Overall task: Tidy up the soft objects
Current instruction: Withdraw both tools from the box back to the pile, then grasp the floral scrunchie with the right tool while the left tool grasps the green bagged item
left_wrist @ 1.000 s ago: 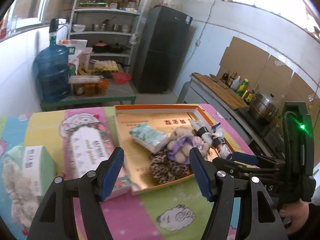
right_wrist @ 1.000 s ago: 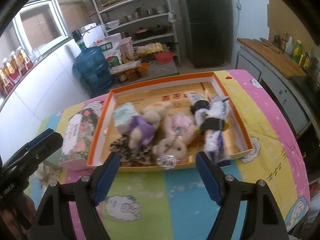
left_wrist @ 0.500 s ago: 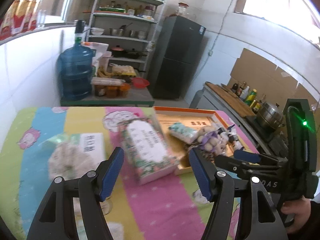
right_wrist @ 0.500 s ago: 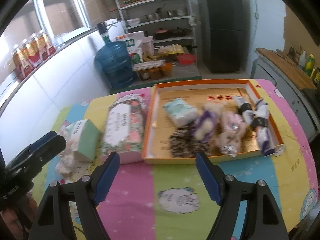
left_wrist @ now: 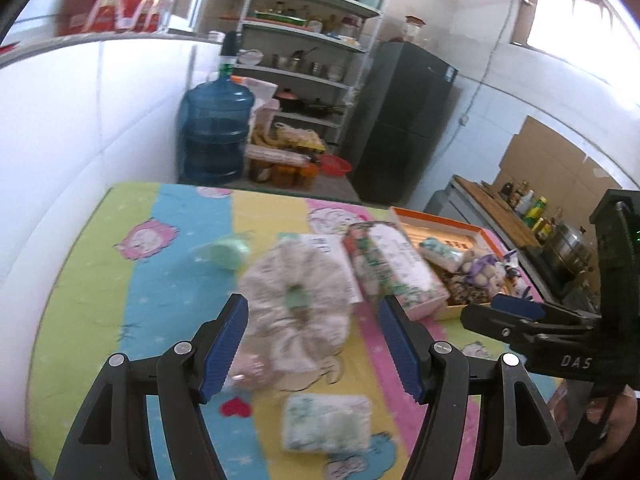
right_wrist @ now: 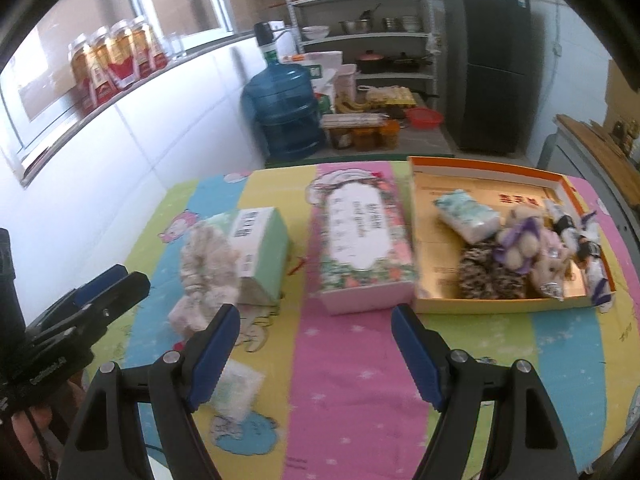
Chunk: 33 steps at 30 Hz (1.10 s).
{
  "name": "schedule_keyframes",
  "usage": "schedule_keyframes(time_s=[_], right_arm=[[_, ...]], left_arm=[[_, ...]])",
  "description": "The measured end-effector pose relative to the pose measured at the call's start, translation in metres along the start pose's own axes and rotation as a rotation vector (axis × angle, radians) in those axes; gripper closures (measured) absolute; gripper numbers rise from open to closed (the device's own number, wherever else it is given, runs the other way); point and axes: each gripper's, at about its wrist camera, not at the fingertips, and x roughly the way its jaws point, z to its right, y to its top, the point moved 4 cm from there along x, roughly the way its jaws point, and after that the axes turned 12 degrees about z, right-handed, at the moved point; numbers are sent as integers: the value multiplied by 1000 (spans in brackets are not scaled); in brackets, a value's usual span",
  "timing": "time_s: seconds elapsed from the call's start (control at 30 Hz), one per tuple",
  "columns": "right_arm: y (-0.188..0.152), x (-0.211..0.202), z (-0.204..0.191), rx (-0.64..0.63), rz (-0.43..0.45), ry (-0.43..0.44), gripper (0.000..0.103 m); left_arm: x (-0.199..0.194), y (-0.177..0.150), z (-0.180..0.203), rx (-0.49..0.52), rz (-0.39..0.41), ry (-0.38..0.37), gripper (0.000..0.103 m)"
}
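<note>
A pale frilly scrunchie (left_wrist: pixel 296 300) lies on the striped tablecloth against a green box (right_wrist: pixel 260 248). My left gripper (left_wrist: pixel 312 348) hovers open just in front of the scrunchie, and its pads do not touch it. A small wrapped tissue pack (left_wrist: pixel 326 424) lies nearer, under the gripper. My right gripper (right_wrist: pixel 316 356) stands open over the pink stripe, in front of a floral tissue box (right_wrist: pixel 360 240). The orange tray (right_wrist: pixel 480 164) at the right holds a tissue pack (right_wrist: pixel 466 216), plush bears (right_wrist: pixel 524 244), a leopard scrunchie (right_wrist: pixel 488 280) and several small tubes.
Beyond the table's far edge stand a blue water jug (right_wrist: pixel 284 116), a low bench with jars, a shelf rack (right_wrist: pixel 360 12) and a dark fridge (right_wrist: pixel 492 60). A white tiled wall runs along the left. A counter with bottles and a pot (left_wrist: pixel 568 244) is at the right.
Both grippers have swept left across the table, away from the tray. The pale scrunchie, green box and small tissue pack have come into view. Neither gripper's opening has changed.
</note>
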Motion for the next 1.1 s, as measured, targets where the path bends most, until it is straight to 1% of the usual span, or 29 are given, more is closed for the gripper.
schedule_keyframes(time_s=[0.23,0.43,0.47,0.57,0.6,0.73,0.77,0.8,0.83,0.87,0.9,0.97,1.0,1.1], right_arm=[[9,20,-46,-58,-2,66,25],[14,52,-85,-201,-20,71,25],[14,58,-90,-221,-26,74,27],[12,76,-104,-275,-54,83,38],[12,82,-107,-292,-64,80,39],[10,101,-113,-316,-97,61,41],[10,105,-113,-315,-103,61,45],[9,109,-112,-315,-111,58,53],[8,111,-111,-316,-118,56,58],[7,113,-110,-317,-125,51,72],[5,115,-109,-319,-127,50,80],[5,114,-108,-322,-117,54,82],[5,114,-109,-321,-118,60,86],[7,113,-107,-287,-116,88,93]], left_arm=[[-11,-6,-38,-23,-2,45,34],[-18,-18,-70,-51,-14,99,34],[-18,-20,-75,-60,-16,106,34],[-19,-25,-89,-82,-22,126,34],[-18,-28,-93,-89,-27,130,34],[-16,-36,-106,-102,-43,138,34],[-14,-38,-107,-105,-47,140,34],[-13,-39,-109,-109,-51,140,34],[-12,-41,-110,-112,-55,139,34],[-11,-41,-111,-113,-57,139,34],[-10,-42,-111,-113,-60,139,34],[-6,-43,-110,-115,-68,135,34],[-4,-43,-110,-115,-72,132,34],[3,-45,-109,-111,-85,118,34]])
